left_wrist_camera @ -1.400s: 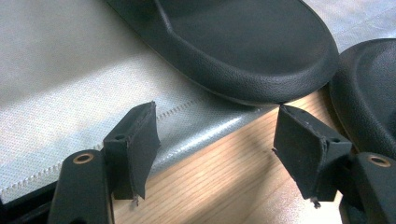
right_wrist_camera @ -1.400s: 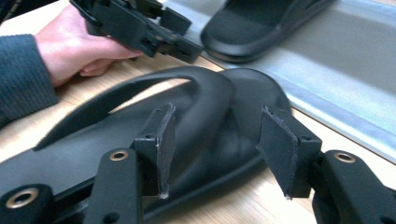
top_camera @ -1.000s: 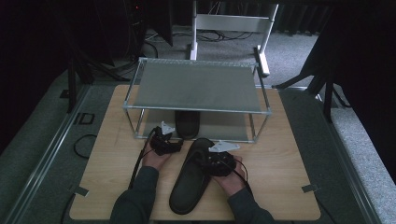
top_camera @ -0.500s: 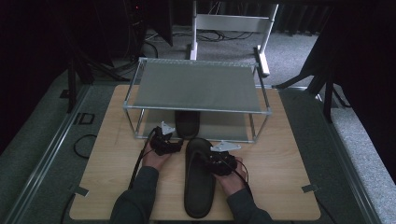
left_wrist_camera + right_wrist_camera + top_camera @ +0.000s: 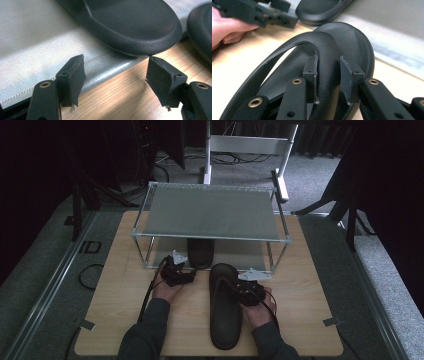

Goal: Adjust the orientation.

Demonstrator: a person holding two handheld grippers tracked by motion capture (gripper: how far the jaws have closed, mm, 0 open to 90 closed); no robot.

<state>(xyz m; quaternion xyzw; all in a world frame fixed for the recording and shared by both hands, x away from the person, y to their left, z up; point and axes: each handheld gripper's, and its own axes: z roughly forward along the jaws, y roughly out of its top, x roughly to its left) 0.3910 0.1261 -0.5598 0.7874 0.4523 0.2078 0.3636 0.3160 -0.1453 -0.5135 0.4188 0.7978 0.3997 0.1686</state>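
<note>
The right gripper [image 5: 328,80] has just closed its jaws, pinching the near slide sandal's [image 5: 224,305] strap to move it; the left gripper's [image 5: 116,75] jaws stand spread before the far sandal [image 5: 130,22] under the rack [image 5: 210,212].

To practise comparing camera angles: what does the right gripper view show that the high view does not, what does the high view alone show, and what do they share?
Right gripper view alone: the right gripper has its pads clamped on the strap of the near slipper; its jaws have just been closing.

High view alone: the wire shelf on the wooden table, both forearms, and the carpeted floor around it.

Shared: the near slipper, the second slipper under the shelf, and the left gripper.
</note>
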